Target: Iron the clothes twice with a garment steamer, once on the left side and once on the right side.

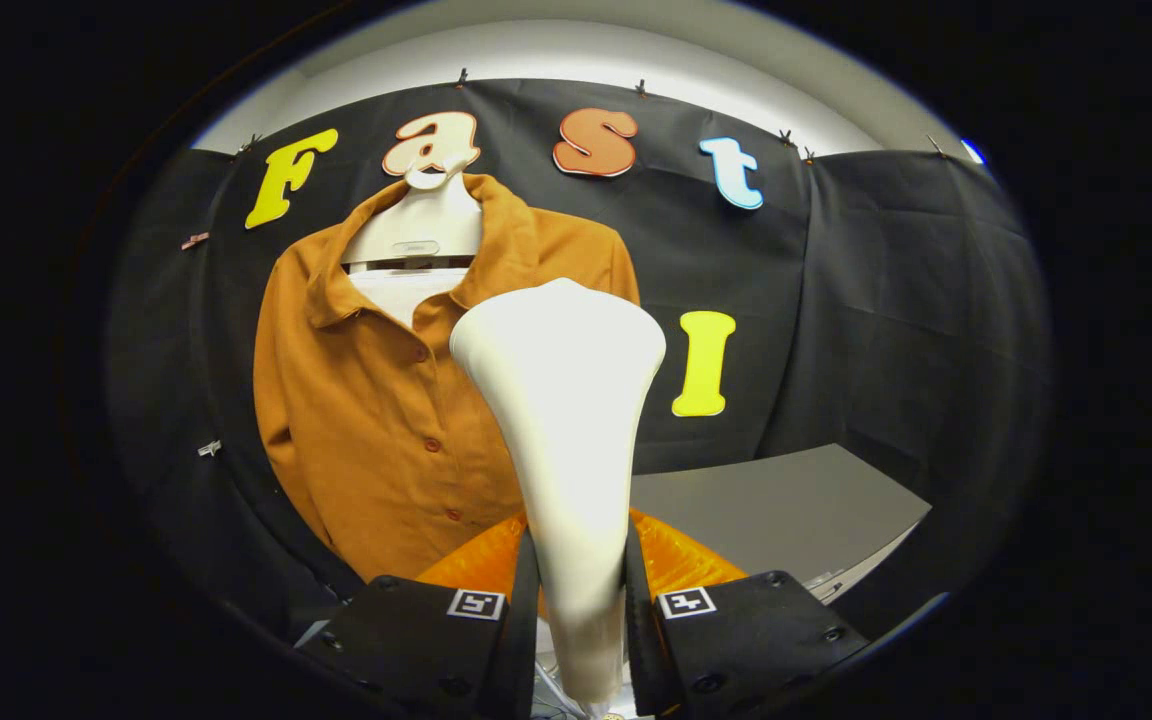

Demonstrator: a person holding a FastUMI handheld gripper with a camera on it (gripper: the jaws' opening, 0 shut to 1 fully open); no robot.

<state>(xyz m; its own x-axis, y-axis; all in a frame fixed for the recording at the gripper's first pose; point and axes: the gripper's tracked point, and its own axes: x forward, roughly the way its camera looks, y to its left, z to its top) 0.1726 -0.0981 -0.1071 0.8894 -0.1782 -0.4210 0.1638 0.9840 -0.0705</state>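
A white garment steamer (566, 420) stands upright between my fingers, its narrow handle pinched by both and its wide head raised toward the shirt. My gripper (581, 590) is shut on that handle. Beyond it an orange-brown button shirt (376, 400) hangs on a white hanger (421, 225) against the black cloth wall. The steamer head covers the shirt's right front panel as I see it; I cannot tell whether the head touches the cloth.
A grey table (786, 510) lies beyond the fingers to the right of the shirt. An orange translucent part (681, 560) shows just behind the fingers at the steamer's base. Black cloth walls (886, 300) close the booth behind and to the right.
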